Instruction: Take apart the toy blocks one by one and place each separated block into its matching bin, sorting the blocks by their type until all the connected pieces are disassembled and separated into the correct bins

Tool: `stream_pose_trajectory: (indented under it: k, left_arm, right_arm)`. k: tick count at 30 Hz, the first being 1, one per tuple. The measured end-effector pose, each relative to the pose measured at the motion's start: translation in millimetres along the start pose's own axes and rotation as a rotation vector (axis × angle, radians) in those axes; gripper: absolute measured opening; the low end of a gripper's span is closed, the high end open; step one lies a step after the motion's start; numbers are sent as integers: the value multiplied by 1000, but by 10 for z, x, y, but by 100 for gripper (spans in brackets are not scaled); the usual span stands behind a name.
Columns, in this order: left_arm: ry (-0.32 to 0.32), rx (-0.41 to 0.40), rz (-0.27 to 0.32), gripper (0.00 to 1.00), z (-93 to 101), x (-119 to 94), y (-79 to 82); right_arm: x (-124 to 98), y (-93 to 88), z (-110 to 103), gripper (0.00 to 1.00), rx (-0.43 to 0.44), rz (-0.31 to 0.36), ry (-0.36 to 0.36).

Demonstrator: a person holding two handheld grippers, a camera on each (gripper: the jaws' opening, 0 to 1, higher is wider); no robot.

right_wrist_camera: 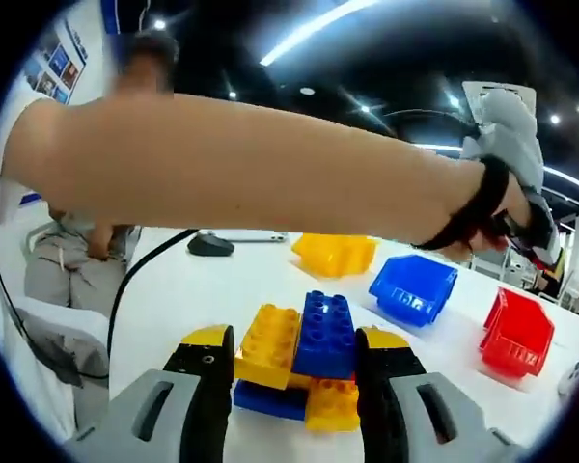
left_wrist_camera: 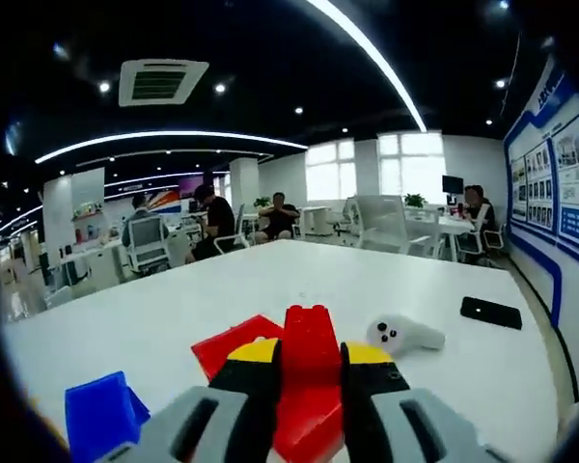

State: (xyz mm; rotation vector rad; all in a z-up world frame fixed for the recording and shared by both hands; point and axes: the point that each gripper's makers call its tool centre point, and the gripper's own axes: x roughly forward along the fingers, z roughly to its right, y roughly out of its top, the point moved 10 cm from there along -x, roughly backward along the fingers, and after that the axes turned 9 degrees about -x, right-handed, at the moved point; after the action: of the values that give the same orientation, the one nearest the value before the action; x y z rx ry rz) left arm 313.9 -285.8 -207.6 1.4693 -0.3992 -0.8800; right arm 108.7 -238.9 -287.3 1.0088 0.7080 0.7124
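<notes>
A red block (left_wrist_camera: 310,376) stands upright between the jaws of my left gripper (left_wrist_camera: 310,371), which is shut on it above the white table (left_wrist_camera: 270,280). Below it lie a red bin (left_wrist_camera: 227,344) and a blue bin (left_wrist_camera: 98,413). My right gripper (right_wrist_camera: 294,362) is shut on a cluster of joined blocks, a blue block (right_wrist_camera: 325,333) beside a yellow block (right_wrist_camera: 268,344), with more blue and yellow pieces beneath. Beyond them on the table (right_wrist_camera: 174,289) stand a yellow bin (right_wrist_camera: 335,254), a blue bin (right_wrist_camera: 413,286) and a red bin (right_wrist_camera: 517,333).
A person's bare arm (right_wrist_camera: 241,164) crosses the right gripper view, its hand holding the other gripper (right_wrist_camera: 516,174). A white controller (left_wrist_camera: 403,334) and a black phone (left_wrist_camera: 490,312) lie on the table. A black mouse (right_wrist_camera: 210,245) with a cable sits further back. People sit at desks behind.
</notes>
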Motion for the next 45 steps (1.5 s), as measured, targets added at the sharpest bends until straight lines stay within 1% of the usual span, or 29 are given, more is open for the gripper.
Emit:
stream_pose_trajectory:
  k: [2,4,6,7,8,9,10,11,13,14,15,18,21,23,24,27,29,32,33,35,39,40,42,43,44,45]
  left_arm:
    - [24,14,-10,25,-20,34,-32]
    - [52,49,-7,26,-49,77,-63]
    - [69,118,-16,26,-63,97,-87]
    - [98,120,-23,30,-67,87,-102]
    - [93,115,2,39,-88,96,-94]
    - [88,89,23,56,-104,92,-84]
    - [65,50,25,67,-110,74,-81]
    - [55,23,38,72,-119,37,-66]
    - [54,21,53,65,-146,-80,-15]
    - [52,31,66,64,-141,-150,11]
    - [50,46,78,65,-142,-223,42]
    - [20,41,107,68,-153,-499,132]
    - [-18,49,150,70,-148,-881,184]
    - [-54,48,173,71,-122,-1217,176]
    - [-58,48,176,72,-116,-1268,173]
    - [-91,58,200,73,-91,-1728,98]
    - [-108,55,215,74,-71,-1991,9]
    - [-122,41,227,74,-52,-2321,-168]
    - [-123,34,234,74,-44,-2446,-251]
    - [-122,25,241,74,-27,-2619,-381]
    - [-124,-8,259,73,-10,-2856,-597]
    - [-123,-10,260,73,-12,-2870,-616]
    - [-107,-31,266,71,-21,-2962,-815]
    - [-98,-43,262,71,-35,-2980,-919]
    - [-95,-58,258,71,-38,-2990,-999]
    - [-92,-76,252,71,-50,-2992,-1070]
  right_arm:
    - [-5,-5,-7,51,2,5,0]
    - [1,-14,-14,51,3,9,0]
    - [-4,-7,-24,51,2,9,4]
    - [-9,-3,-28,51,2,9,5]
    - [-18,-1,-33,51,2,9,5]
    - [-23,-1,-38,51,3,12,4]
    - [-25,-2,-42,51,3,16,4]
    - [-26,-1,-43,51,3,17,4]
    - [-31,3,-49,51,5,18,6]
    - [-29,5,-51,51,4,19,8]
    - [-30,6,-54,51,5,19,7]
    - [-34,8,-52,51,5,18,7]
    - [-49,10,-66,51,5,16,6]
    - [-48,-1,-59,51,7,23,8]
    - [-46,-1,-60,51,8,24,8]
    - [-55,-11,-59,51,10,24,2]
    - [-57,-12,-62,51,11,25,0]
    - [-60,-7,-68,51,12,23,1]
    - [-61,-7,-68,51,12,21,2]
    - [-63,-7,-68,51,11,18,3]
    - [-73,-2,-77,51,10,12,4]
    - [-72,-2,-77,51,11,12,5]
    - [-86,6,-79,50,38,21,15]
    - [-93,10,-81,49,52,26,20]
    - [-117,-2,-71,49,89,37,24]
    - [-125,-2,-47,47,97,38,26]
